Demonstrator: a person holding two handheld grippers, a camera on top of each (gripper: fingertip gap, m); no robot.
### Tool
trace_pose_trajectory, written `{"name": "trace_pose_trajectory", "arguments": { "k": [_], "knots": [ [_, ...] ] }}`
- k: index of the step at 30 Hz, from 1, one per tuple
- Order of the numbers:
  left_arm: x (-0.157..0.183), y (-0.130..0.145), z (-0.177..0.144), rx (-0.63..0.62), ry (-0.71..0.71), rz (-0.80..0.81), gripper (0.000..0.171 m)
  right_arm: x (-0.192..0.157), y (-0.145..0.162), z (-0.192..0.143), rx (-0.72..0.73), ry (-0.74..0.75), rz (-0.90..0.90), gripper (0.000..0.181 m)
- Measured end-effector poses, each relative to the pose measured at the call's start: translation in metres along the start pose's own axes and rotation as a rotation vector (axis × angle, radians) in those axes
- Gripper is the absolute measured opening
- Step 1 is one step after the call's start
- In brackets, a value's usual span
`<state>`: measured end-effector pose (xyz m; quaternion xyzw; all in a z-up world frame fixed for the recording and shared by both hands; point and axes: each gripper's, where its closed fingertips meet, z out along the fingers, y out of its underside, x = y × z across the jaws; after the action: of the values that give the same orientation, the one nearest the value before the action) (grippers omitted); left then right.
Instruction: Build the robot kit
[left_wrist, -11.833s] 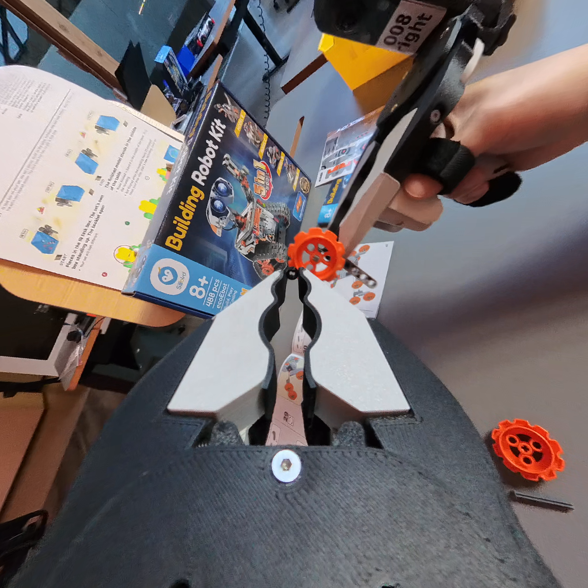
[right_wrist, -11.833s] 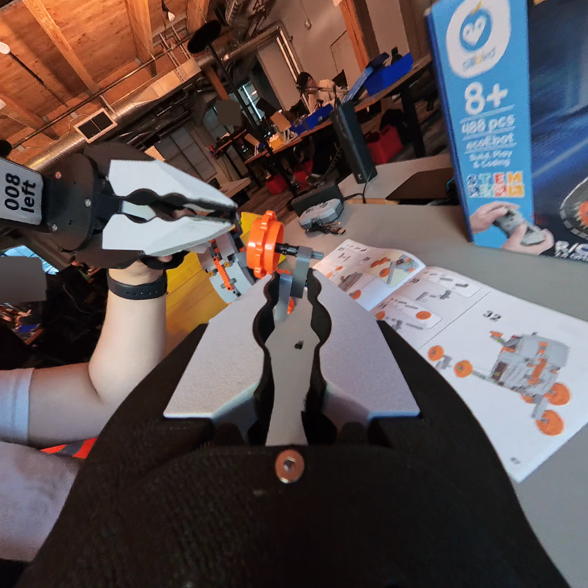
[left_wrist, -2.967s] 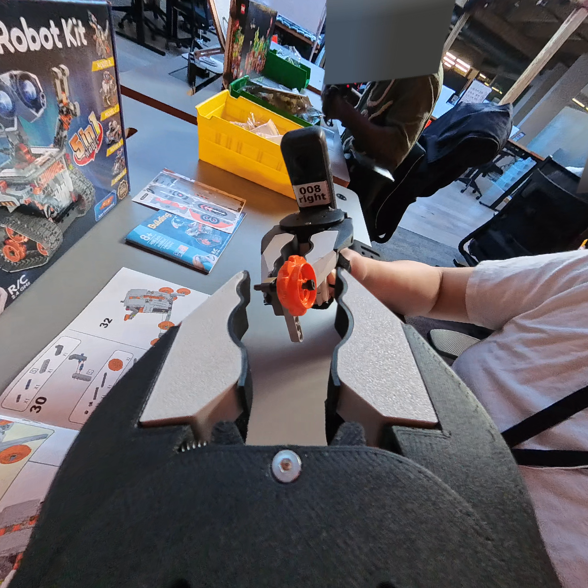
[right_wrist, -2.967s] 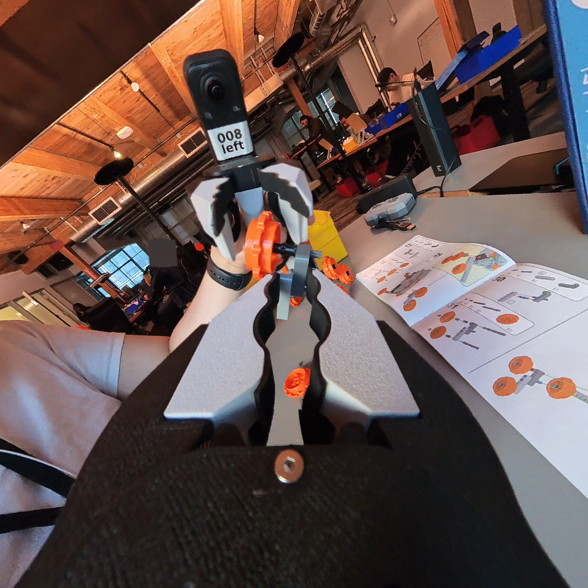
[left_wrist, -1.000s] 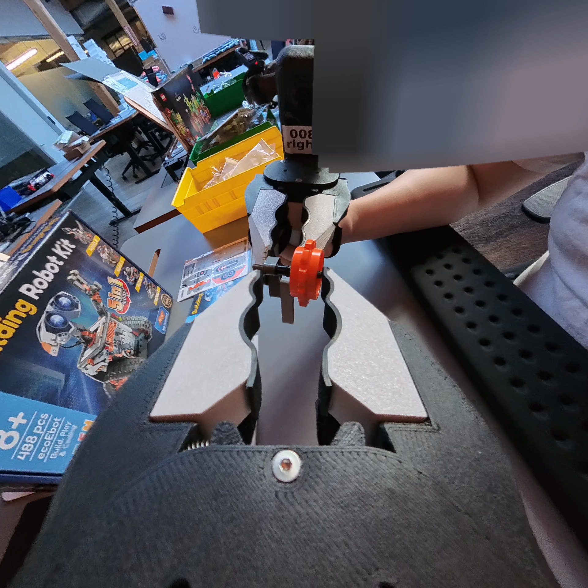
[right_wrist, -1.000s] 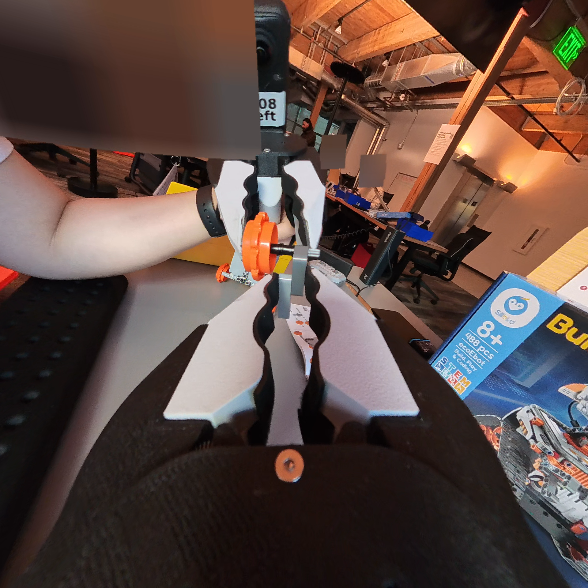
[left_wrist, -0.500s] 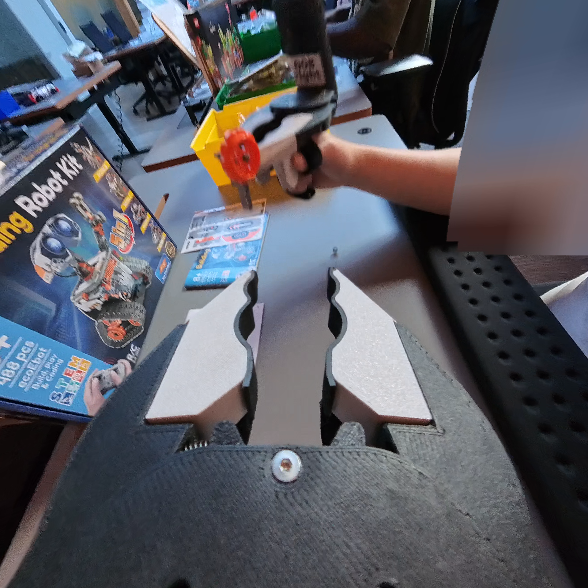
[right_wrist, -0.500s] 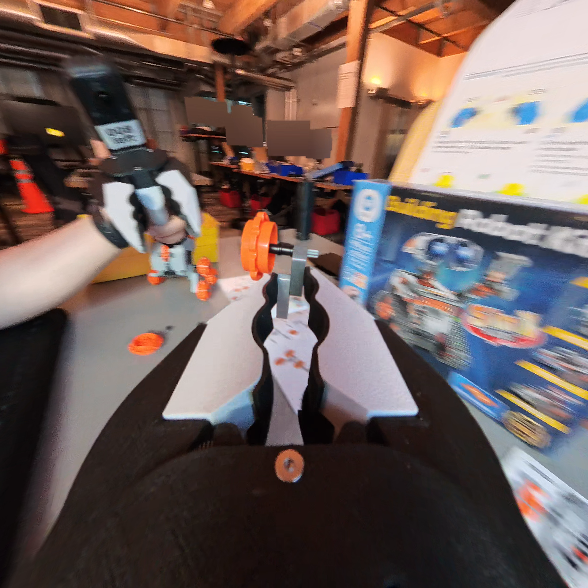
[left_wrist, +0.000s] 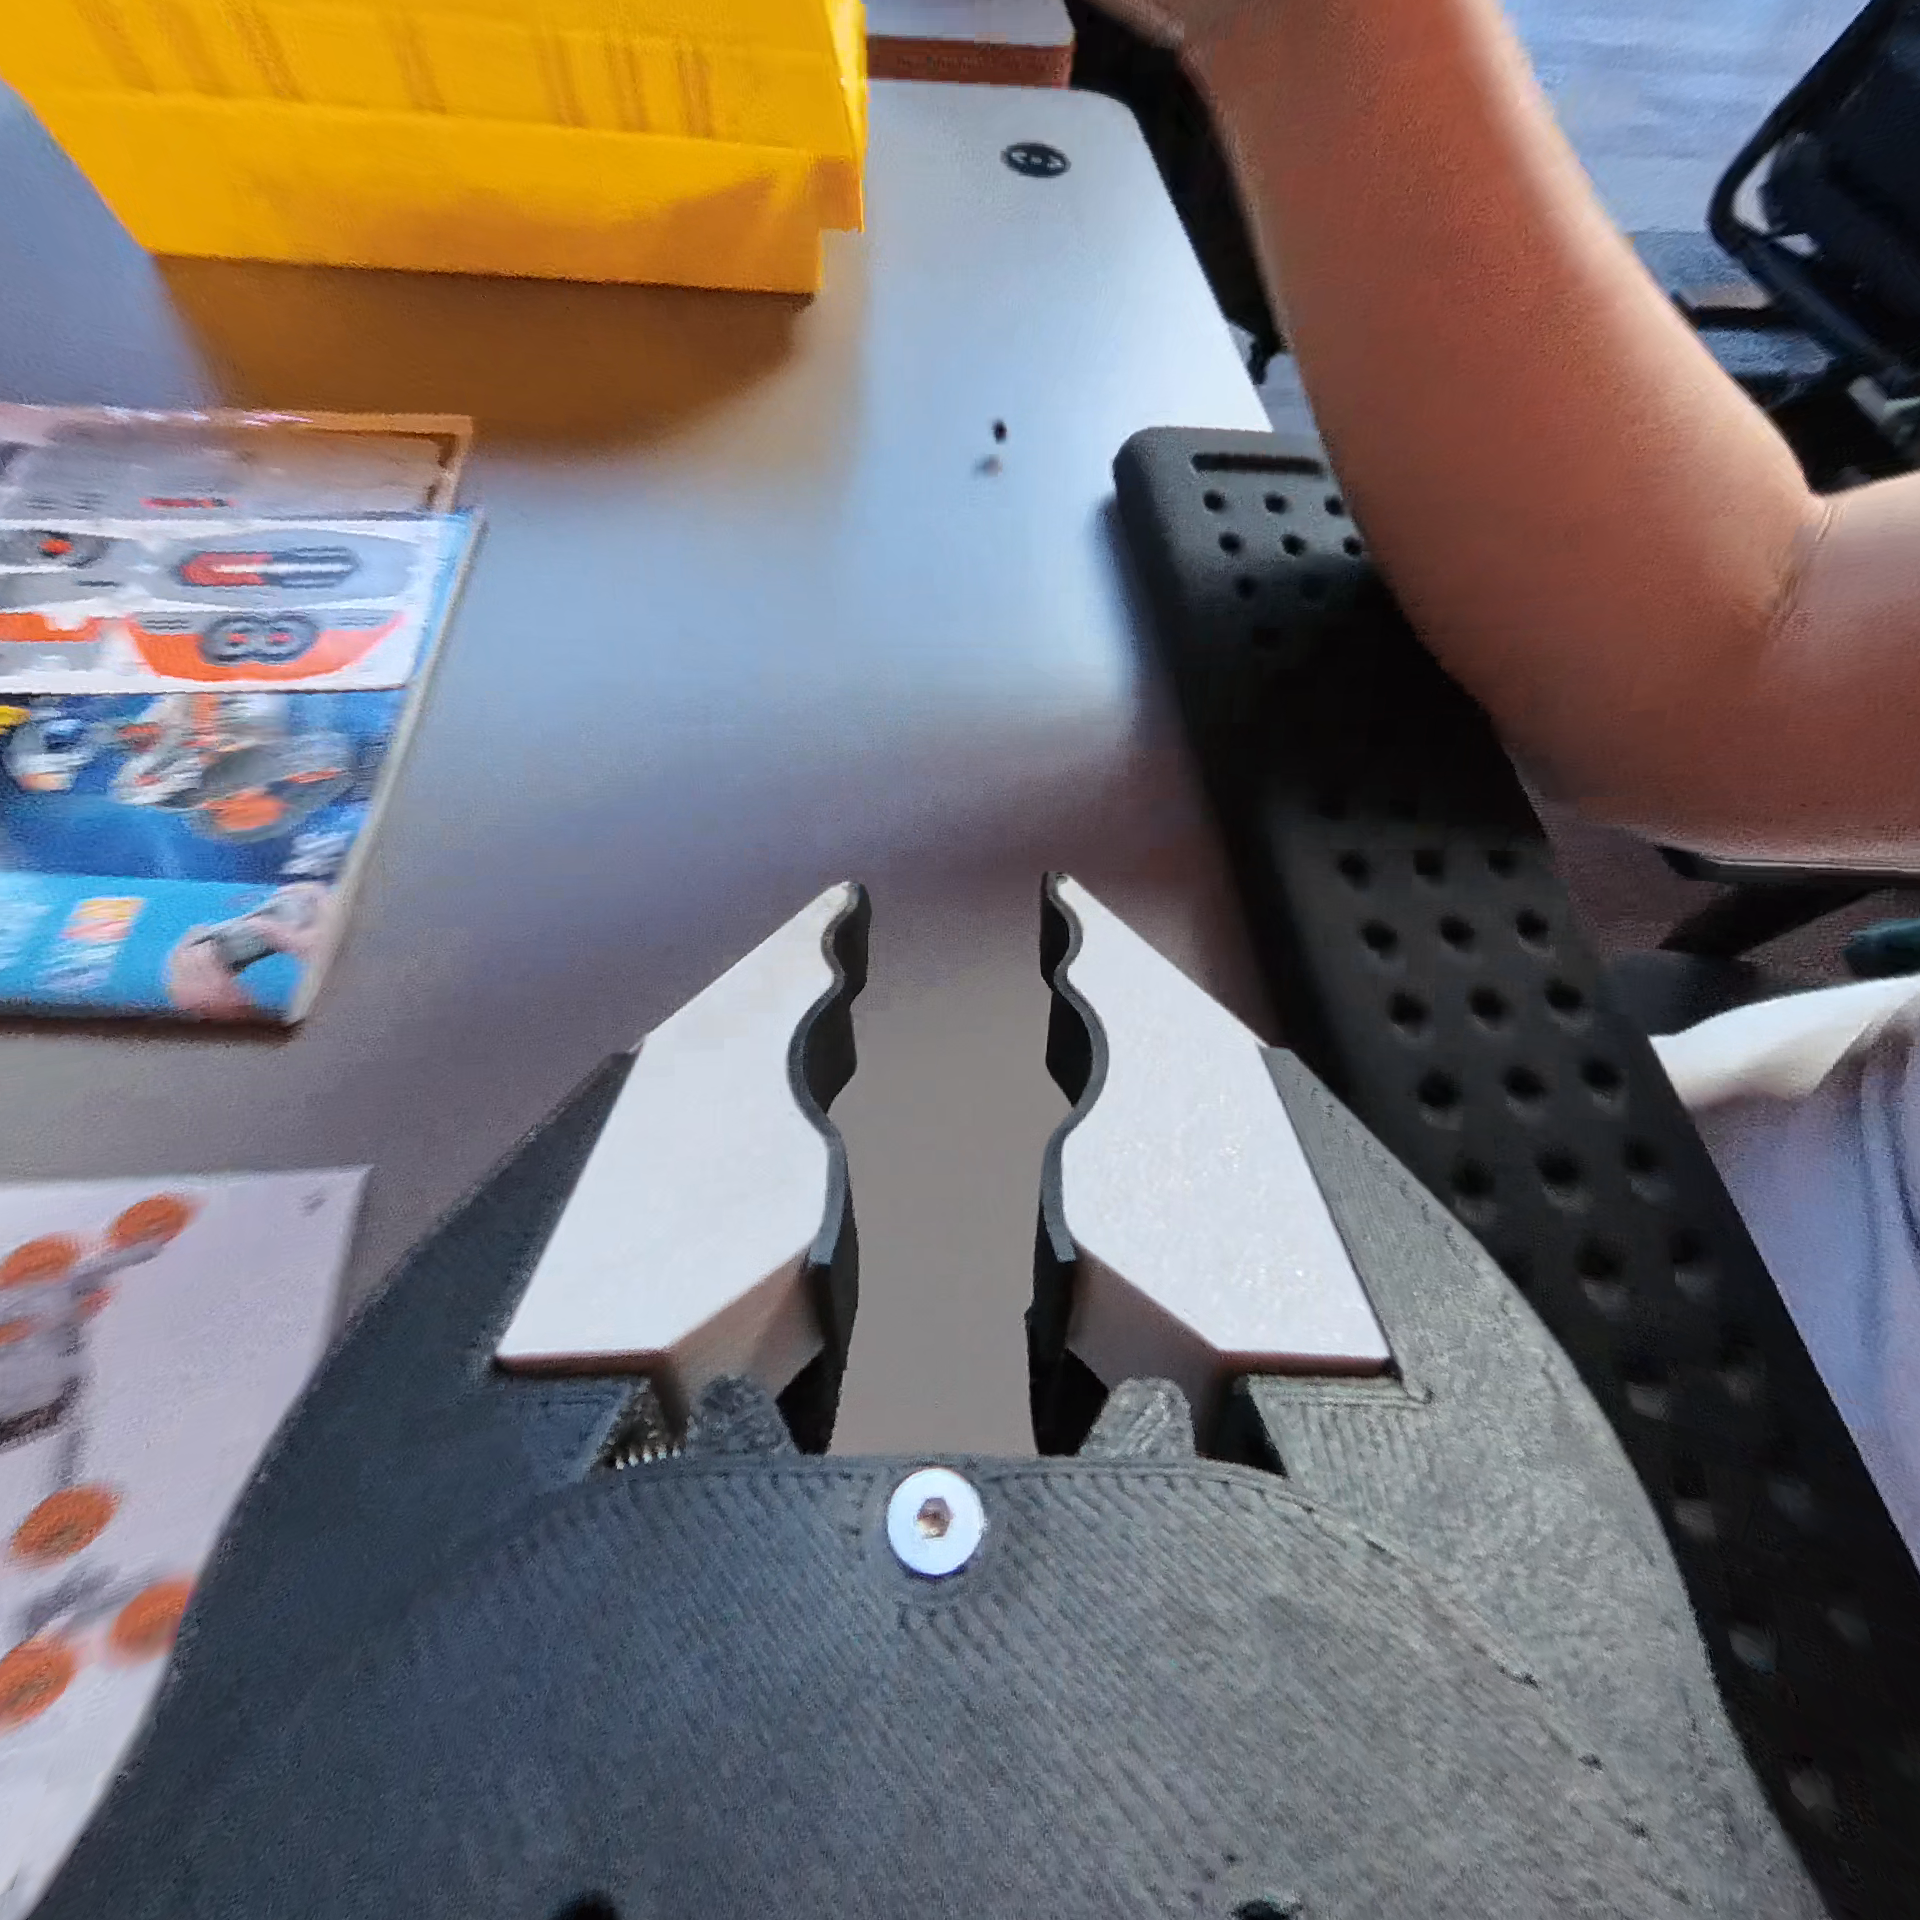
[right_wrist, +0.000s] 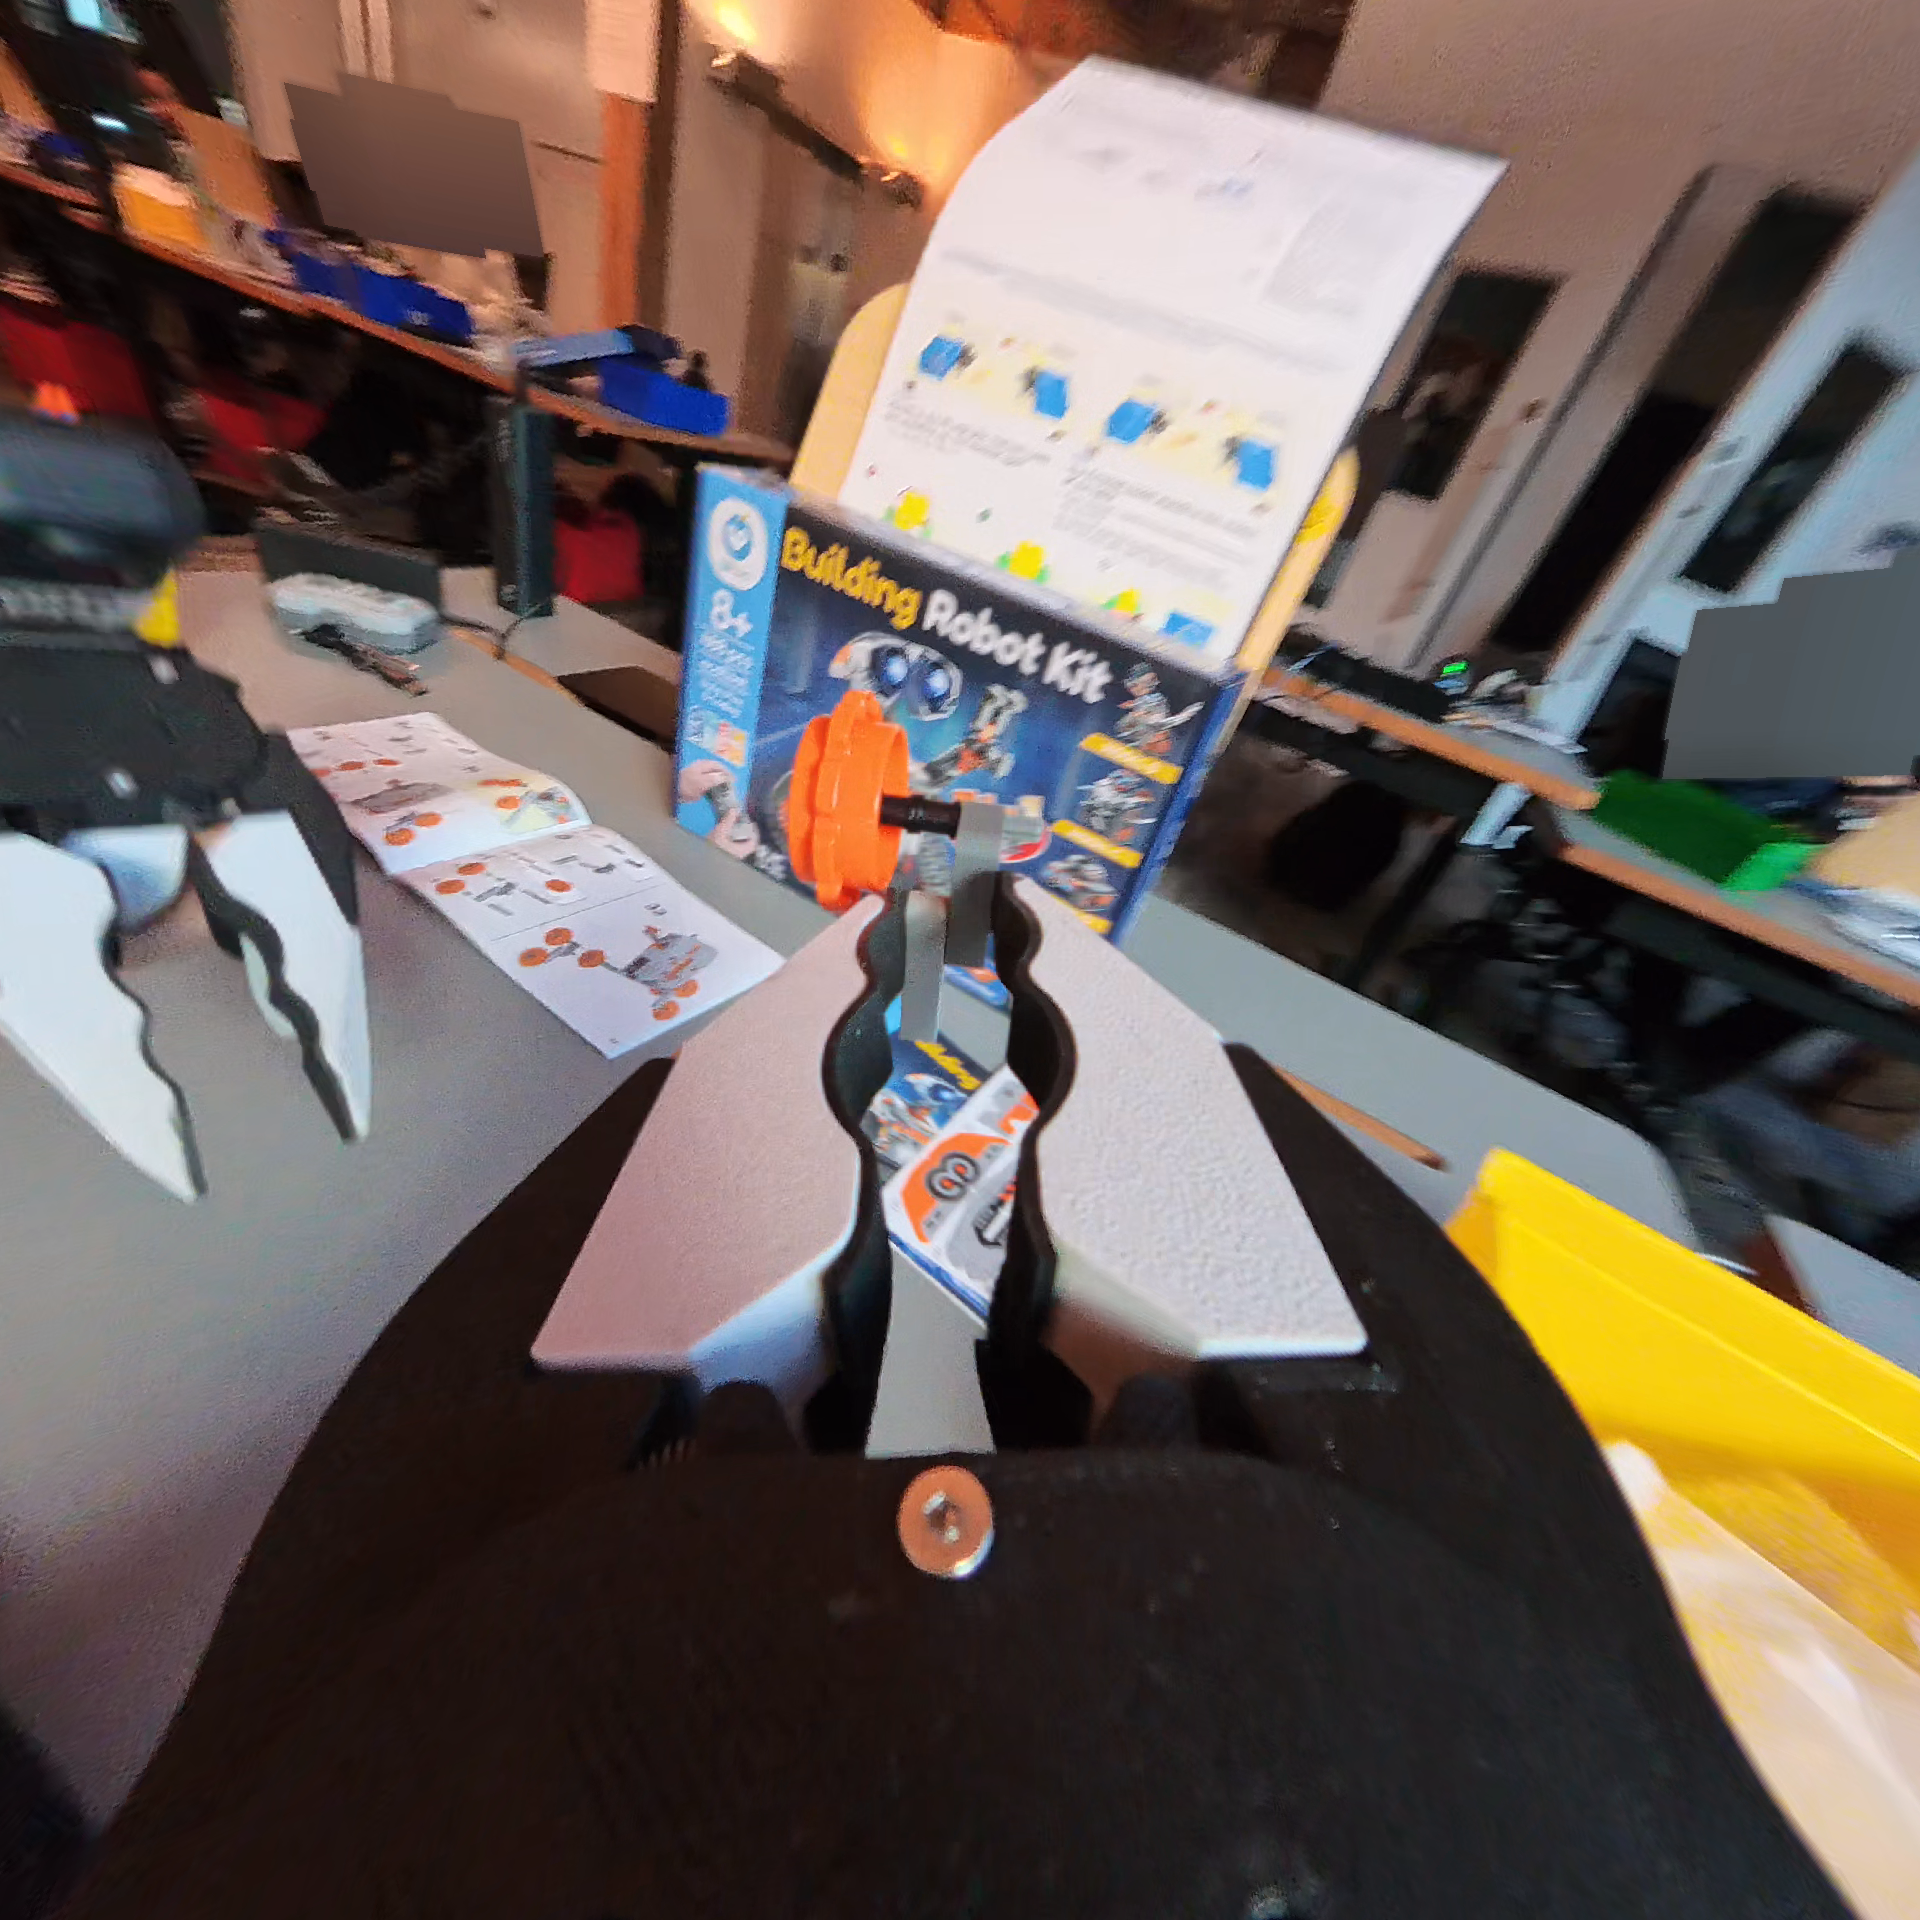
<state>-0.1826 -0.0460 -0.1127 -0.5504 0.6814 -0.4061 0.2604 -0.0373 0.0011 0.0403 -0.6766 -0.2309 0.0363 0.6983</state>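
Note:
My right gripper (right_wrist: 940, 896) is shut on a grey beam (right_wrist: 925, 951) that carries a black axle (right_wrist: 923, 816) with an orange gear wheel (right_wrist: 844, 798) on its left end. It holds the assembly up in the air in front of the blue kit box (right_wrist: 966, 717). My left gripper (left_wrist: 951, 894) is open and empty, pointing down at the bare grey table (left_wrist: 790, 623). It also shows at the left of the right wrist view (right_wrist: 270, 1153), jaws apart, low over the table.
A yellow bin (left_wrist: 447, 135) stands at the far side of the table and shows again in the right wrist view (right_wrist: 1704, 1382). Booklets (left_wrist: 197, 717) lie to the left, an open instruction sheet (right_wrist: 540, 883) beyond. A black perforated mat (left_wrist: 1455, 987) runs along the right edge under a forearm (left_wrist: 1538, 447). Spacing between my two grippers at the tips: around 20 centimeters.
My left gripper has let go of the gear, drawn back and tilted down to the table. My right gripper has swung right with the assembly, now facing the kit box.

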Motion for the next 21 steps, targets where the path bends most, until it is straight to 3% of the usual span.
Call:
{"name": "trace_pose_trajectory", "arguments": {
  "k": [3,7,10,16,21],
  "knots": [
    [0.006,-0.004,0.041,-0.047,0.025,0.005,0.033,0.0,-0.016,-0.059,0.019,0.094,-0.042,0.016],
    [0.011,-0.036,0.101,-0.079,0.034,0.078,0.033,0.024,0.011,-0.132,-0.095,0.281,-0.058,0.016],
    [0.009,-0.069,0.147,-0.072,0.041,0.12,0.034,0.036,0.027,-0.177,-0.072,0.353,0.0,0.016],
    [-0.008,-0.09,0.223,-0.148,0.084,0.191,0.027,0.04,0.07,-0.219,-0.105,0.412,0.077,0.016],
    [-0.004,-0.091,0.241,-0.221,0.155,0.353,0.024,0.039,0.093,-0.237,-0.154,0.419,0.1,0.016]
  ]
}}
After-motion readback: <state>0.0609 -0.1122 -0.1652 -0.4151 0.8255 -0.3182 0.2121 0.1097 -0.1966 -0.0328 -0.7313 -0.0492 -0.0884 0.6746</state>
